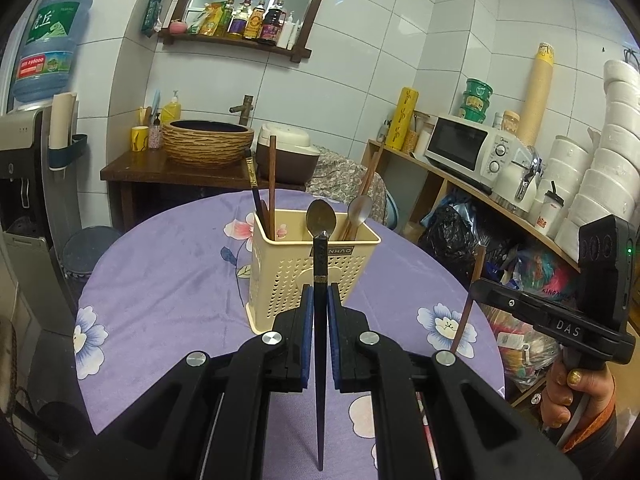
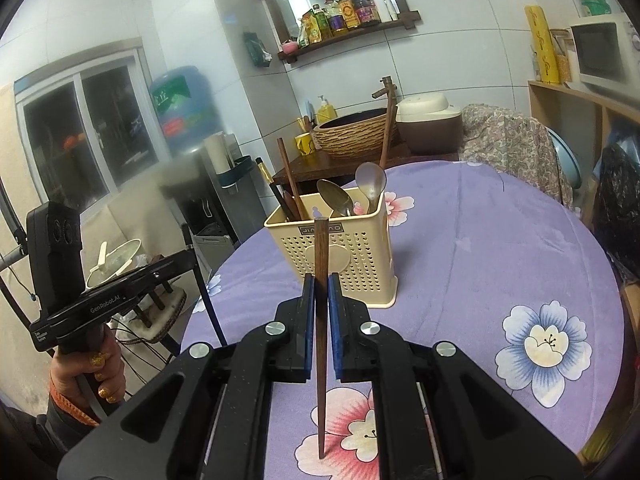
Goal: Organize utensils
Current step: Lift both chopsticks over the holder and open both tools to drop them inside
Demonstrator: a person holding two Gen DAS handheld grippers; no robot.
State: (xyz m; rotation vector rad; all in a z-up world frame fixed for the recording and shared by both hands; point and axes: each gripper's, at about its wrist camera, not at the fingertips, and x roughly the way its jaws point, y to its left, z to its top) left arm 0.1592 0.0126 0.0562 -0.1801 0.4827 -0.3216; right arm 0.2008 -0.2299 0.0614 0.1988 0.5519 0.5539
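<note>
A cream perforated utensil holder (image 1: 316, 276) stands on the purple flowered tablecloth (image 1: 168, 288), with several chopsticks and two metal spoons (image 1: 318, 216) standing in it. My left gripper (image 1: 319, 292) is shut on a black chopstick (image 1: 320, 360), held upright just in front of the holder. In the right wrist view the same holder (image 2: 344, 256) is ahead, and my right gripper (image 2: 319, 284) is shut on a brown wooden chopstick (image 2: 320, 340), also upright and near the holder's front wall. The right gripper (image 1: 476, 284) shows at the right of the left view with its brown chopstick (image 1: 466, 312).
The round table (image 2: 500, 248) drops off at its edges. Behind it stand a dark wooden counter with a woven basin (image 1: 208, 142), a rice cooker (image 1: 286, 152) and a water dispenser (image 1: 28, 152). A shelf with a microwave (image 1: 466, 150) and paper rolls is at the right.
</note>
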